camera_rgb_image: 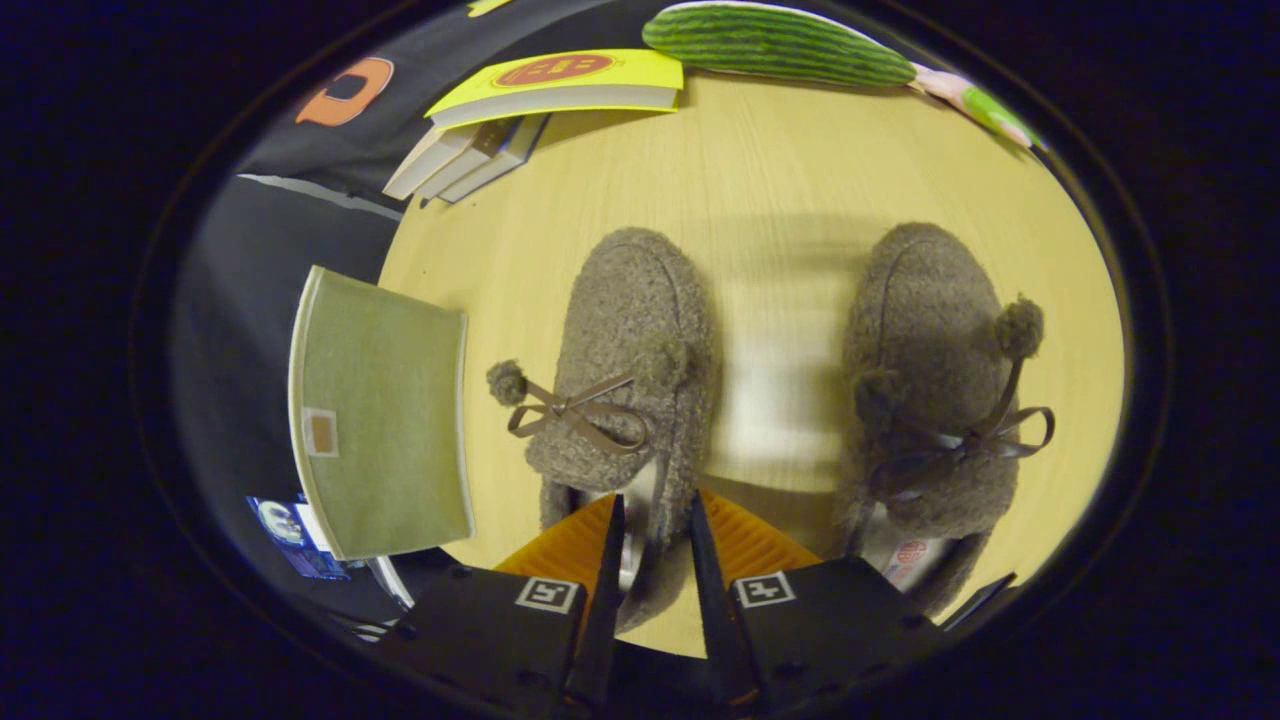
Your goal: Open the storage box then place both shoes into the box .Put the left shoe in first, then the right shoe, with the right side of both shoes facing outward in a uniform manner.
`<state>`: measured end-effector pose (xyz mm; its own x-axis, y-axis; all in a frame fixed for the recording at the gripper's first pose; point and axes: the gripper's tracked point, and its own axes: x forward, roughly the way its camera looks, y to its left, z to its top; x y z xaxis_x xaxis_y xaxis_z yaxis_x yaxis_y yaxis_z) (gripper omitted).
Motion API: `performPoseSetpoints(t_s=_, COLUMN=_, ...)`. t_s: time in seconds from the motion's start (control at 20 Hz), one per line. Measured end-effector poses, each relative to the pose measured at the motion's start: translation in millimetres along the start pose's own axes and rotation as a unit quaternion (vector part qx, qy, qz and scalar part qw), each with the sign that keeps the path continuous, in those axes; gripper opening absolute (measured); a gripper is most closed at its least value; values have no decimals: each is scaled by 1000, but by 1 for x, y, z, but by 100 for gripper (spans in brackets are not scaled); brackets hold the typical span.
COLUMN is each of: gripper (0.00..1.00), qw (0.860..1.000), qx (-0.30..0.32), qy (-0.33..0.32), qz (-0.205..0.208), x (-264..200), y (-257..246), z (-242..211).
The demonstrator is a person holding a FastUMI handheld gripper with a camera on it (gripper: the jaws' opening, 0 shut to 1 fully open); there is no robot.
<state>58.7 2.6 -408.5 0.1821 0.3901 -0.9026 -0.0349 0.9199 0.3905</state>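
Note:
Two fuzzy brown slippers with bows and pom-poms stand side by side on the wooden table (780, 200), toes pointing away from me. My gripper (655, 505) is at the heel of the left shoe (630, 350). Its fingers stand close together, with the shoe's fuzzy collar and pale lining pinched between them. The right shoe (930, 380) sits apart to the right of the fingers, untouched. The green fabric storage box (385, 410) lies at the table's left edge, beside the left shoe. It shows me a flat green face with a small brown tag; I cannot tell whether it is open.
A yellow book (565, 85) lies on a stack of books (465, 155) at the far left of the table. A green striped cucumber-shaped plush (775, 45) lies along the far edge. Bare tabletop stretches between and beyond the shoes.

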Motion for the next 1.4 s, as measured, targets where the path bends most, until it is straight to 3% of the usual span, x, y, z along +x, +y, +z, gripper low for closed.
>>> performPoseSetpoints(t_s=0.05, gripper=38, qw=1000, qx=3, qy=0, qz=-3, x=0, y=-2, z=1)
performPoseSetpoints(t_s=0.1, gripper=26, qw=1000, qx=5, qy=1, qz=-3, x=0, y=-3, z=0)
performPoseSetpoints(t_s=0.15, gripper=23, qw=1000, qx=9, qy=1, qz=-1, x=-1, y=-3, z=-1)
performPoseSetpoints(t_s=0.25, gripper=8, qw=1000, qx=27, qy=4, qz=13, x=-5, y=3, z=-5)
performPoseSetpoints(t_s=0.65, gripper=6, qw=996, qx=59, qy=-30, qz=59, x=-69, y=67, z=-19)
performPoseSetpoints(t_s=1.05, gripper=6, qw=987, qx=17, qy=-108, qz=118, x=-174, y=217, z=-14)
performPoseSetpoints(t_s=1.15, gripper=6, qw=984, qx=9, qy=-113, qz=139, x=-179, y=263, z=-15)
performPoseSetpoints(t_s=1.4, gripper=6, qw=981, qx=4, qy=-125, qz=146, x=-152, y=348, z=-10)
